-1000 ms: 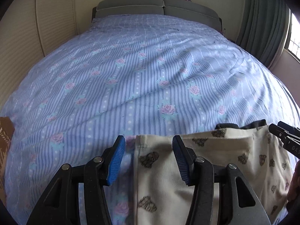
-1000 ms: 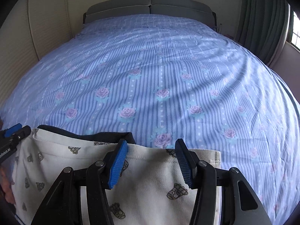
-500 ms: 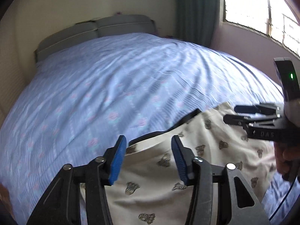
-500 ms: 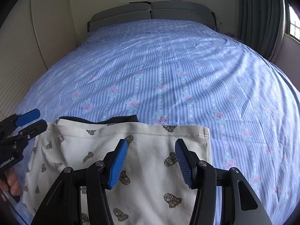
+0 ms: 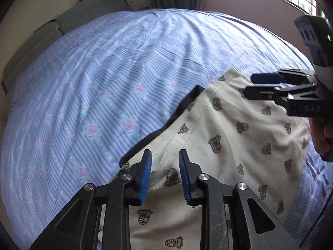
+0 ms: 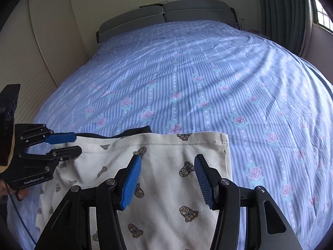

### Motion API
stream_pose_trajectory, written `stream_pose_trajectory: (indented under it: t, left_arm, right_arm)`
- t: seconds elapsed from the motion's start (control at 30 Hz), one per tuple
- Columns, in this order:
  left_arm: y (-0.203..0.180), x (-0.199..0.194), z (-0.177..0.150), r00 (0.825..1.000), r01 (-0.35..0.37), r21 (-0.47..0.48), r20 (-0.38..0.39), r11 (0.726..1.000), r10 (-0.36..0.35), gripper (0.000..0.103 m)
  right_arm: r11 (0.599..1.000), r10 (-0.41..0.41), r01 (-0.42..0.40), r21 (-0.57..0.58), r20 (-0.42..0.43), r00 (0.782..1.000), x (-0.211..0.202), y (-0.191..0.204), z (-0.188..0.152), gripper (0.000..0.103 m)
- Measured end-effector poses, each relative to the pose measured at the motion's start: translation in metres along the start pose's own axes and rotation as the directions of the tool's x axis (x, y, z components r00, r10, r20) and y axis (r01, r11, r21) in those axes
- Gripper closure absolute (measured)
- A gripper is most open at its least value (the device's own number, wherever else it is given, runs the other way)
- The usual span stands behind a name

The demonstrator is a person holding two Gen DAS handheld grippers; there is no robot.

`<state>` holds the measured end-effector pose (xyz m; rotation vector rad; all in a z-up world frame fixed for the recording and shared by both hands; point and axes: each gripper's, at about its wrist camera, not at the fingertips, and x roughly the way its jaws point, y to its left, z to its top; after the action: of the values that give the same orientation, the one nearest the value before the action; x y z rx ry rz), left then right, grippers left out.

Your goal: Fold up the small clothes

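Left wrist view, left gripper (image 5: pixel 164 160) jaws closing over shorts (image 5: pixel 229 137), grip unclear, right gripper (image 6: pixel 166 162) apart.

The cream garment (image 6: pixel 166 187) is cut off at the lower edge in both views; its near part is hidden behind the gripper frames, and its printed figures cannot be identified.

My left gripper (image 5: pixel 164 174) has swung and rolled toward the window side, and its jaws are closing over the cream shorts (image 5: pixel 224 137), no cloth pinched yet. My right gripper (image 6: pixel 167 182) has drawn back, baring more of the shorts.
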<state>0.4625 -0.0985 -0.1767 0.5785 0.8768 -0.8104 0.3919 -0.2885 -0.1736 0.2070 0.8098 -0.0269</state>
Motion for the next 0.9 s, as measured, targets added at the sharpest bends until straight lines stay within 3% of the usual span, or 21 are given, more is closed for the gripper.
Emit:
stream_pose_trajectory:
  t: [0.07, 0.17, 0.3, 0.6, 0.9]
  left_arm:
    - [-0.001, 0.002, 0.0, 1.0, -0.007, 0.012, -0.022, 1.0, 0.008, 0.095]
    - [0.001, 0.002, 0.0, 0.999, -0.029, 0.016, -0.028, 0.999, 0.029, 0.099]
    - [0.011, -0.003, 0.005, 0.997, -0.082, -0.017, -0.005, 0.996, 0.082, 0.099]
    - [0.019, 0.008, 0.007, 0.996, -0.083, -0.093, 0.012, 0.992, 0.084, 0.098]
    - [0.058, -0.013, -0.043, 0.991, -0.127, -0.213, 0.019, 0.969, 0.134, 0.083]
  right_arm:
    - [1.0, 0.004, -0.004, 0.013, -0.006, 1.0, 0.002, -0.003, -0.001, 0.05]
    - [1.0, 0.001, -0.001, 0.031, -0.006, 1.0, 0.002, -0.006, -0.002, 0.05]
    - [0.998, -0.005, 0.005, 0.055, -0.002, 1.0, 0.004, -0.011, -0.002, 0.05]
    - [0.998, -0.026, 0.026, 0.06, 0.001, 1.0, 0.013, -0.012, -0.001, 0.05]
    - [0.997, -0.037, 0.039, 0.063, -0.031, 0.999, 0.02, -0.019, -0.007, 0.05]
